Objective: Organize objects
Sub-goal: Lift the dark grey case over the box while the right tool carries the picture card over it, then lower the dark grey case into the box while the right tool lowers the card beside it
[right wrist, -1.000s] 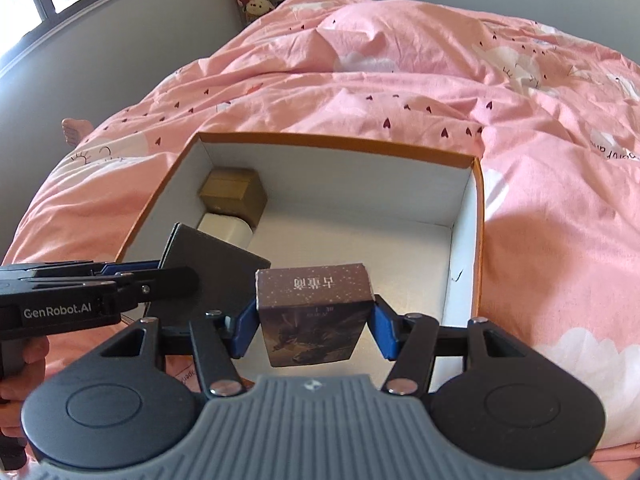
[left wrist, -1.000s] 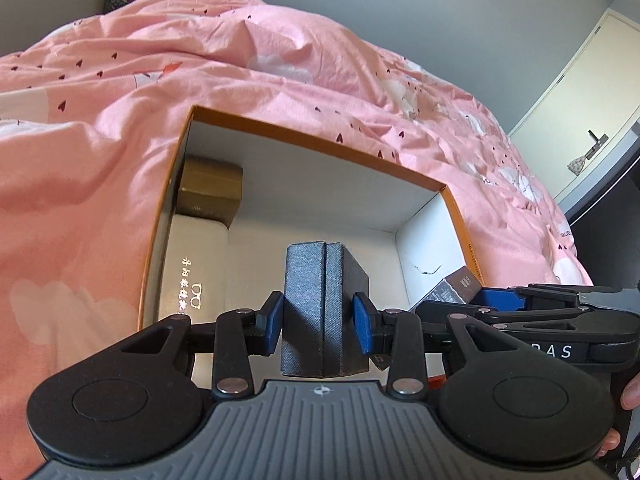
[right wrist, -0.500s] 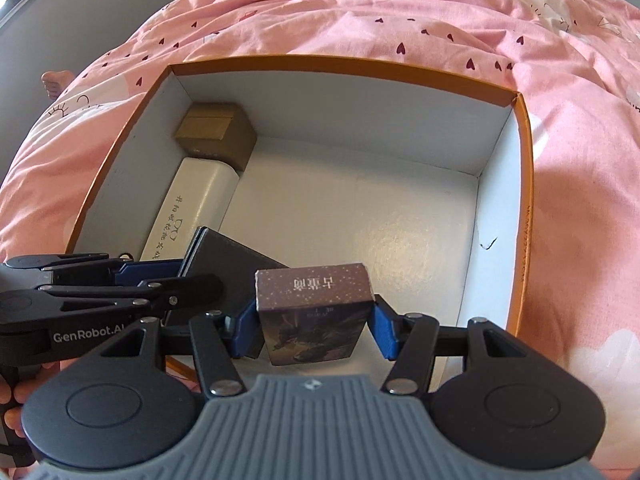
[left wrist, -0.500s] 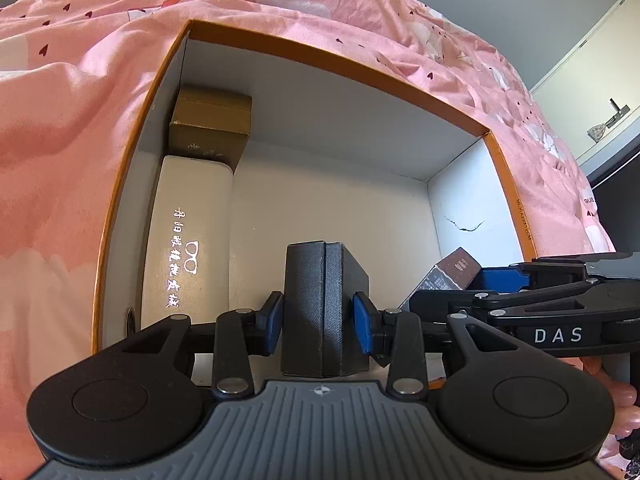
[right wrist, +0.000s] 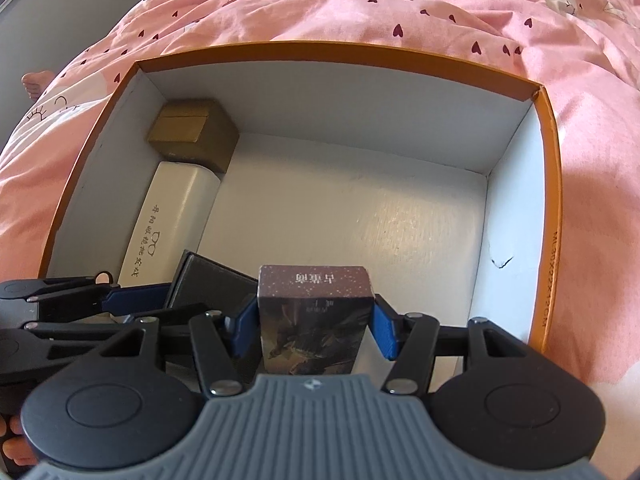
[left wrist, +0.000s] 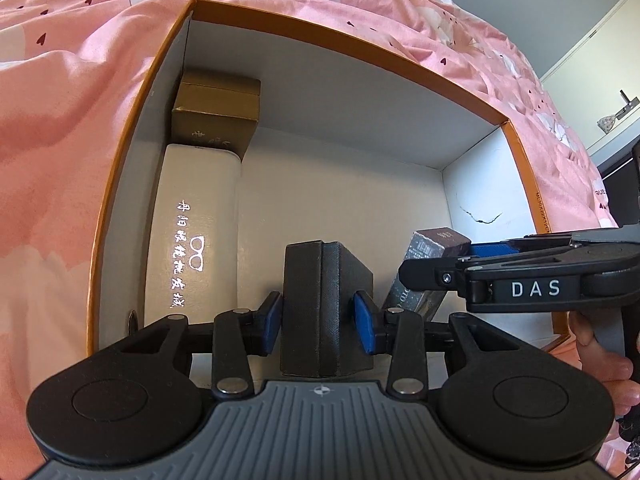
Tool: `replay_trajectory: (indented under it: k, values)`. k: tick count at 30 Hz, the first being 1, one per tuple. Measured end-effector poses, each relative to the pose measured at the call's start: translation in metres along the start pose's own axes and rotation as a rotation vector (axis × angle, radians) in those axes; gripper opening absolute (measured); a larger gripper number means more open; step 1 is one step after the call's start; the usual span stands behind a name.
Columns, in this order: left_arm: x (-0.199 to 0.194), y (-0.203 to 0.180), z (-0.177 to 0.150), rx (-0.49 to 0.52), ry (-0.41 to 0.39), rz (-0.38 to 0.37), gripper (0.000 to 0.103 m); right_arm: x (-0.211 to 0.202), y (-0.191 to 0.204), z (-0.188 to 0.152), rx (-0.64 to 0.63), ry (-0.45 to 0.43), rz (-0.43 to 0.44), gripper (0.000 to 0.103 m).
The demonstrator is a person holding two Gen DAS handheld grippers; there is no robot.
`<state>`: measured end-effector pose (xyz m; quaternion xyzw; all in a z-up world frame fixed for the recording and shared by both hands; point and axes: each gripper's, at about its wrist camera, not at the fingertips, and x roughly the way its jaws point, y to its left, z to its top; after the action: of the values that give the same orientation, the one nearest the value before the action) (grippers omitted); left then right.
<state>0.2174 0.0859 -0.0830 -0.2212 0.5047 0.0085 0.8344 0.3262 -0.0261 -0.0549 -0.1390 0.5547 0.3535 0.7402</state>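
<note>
An open orange-rimmed cardboard box [left wrist: 140,128] [right wrist: 548,152] with white inside lies on a pink bedspread. My left gripper [left wrist: 320,316] is shut on a black textured box [left wrist: 324,304], held on edge inside the near part of the orange box. My right gripper [right wrist: 314,328] is shut on a dark brown printed carton [right wrist: 314,320], just right of the black box [right wrist: 208,284]. The carton also shows in the left wrist view [left wrist: 428,264]. A gold box [left wrist: 216,116] [right wrist: 192,132] and a white glasses case [left wrist: 196,232] [right wrist: 168,216] lie along the box's left wall.
The pink duvet [left wrist: 60,100] [right wrist: 360,4] surrounds the orange box on all sides. The box floor [right wrist: 360,208] is bare white from the middle to the right wall. A door [left wrist: 612,60] stands at the far right.
Both grippers have moved forward and down into the orange box with their loads. The box now fills both views.
</note>
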Motion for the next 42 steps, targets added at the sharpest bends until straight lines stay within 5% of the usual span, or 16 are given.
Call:
replay_trajectory:
  k: [11,26,35,42]
  values:
    - [0.001,-0.013,-0.006,0.123,0.013,0.135,0.047,0.016,-0.001,0.014,0.025,0.019,-0.020,0.060]
    - [-0.010,-0.006,0.005,0.109,0.003,0.013,0.045,0.043,-0.008,0.021,0.096,0.129,0.019,0.062]
    - [-0.009,-0.010,0.006,0.153,0.011,0.037,0.043,0.043,-0.017,0.015,0.148,0.173,0.065,0.061]
    - [-0.009,-0.011,0.006,0.155,0.013,0.052,0.043,0.047,-0.019,0.004,0.190,0.213,0.116,0.040]
